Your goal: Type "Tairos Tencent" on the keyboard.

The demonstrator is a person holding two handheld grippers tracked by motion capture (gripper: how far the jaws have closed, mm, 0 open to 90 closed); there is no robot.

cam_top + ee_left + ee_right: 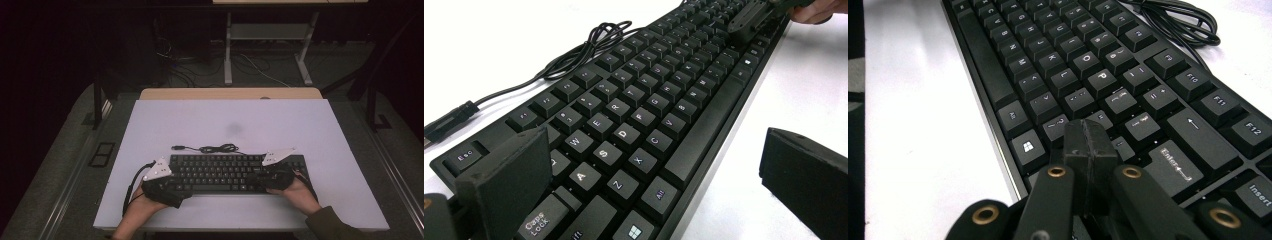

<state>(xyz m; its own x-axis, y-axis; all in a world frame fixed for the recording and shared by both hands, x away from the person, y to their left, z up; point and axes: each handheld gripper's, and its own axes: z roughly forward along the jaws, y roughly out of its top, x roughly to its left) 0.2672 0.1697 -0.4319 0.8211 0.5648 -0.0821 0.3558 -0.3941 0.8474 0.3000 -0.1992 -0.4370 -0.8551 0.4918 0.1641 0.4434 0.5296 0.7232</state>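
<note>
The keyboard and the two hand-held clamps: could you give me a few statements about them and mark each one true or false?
1. The right gripper has its jaws pressed together over the keyboard. True.
2. The left gripper is shut as well. False: its jaws stand wide apart, one over the keys near Caps Lock, the other over the white table.
3. The keyboard's cable is plugged into a computer. False: it lies coiled on the table, its plug loose.
4. The keyboard is black. True.
5. A mouse sits beside the keyboard. False: none is there.
</note>
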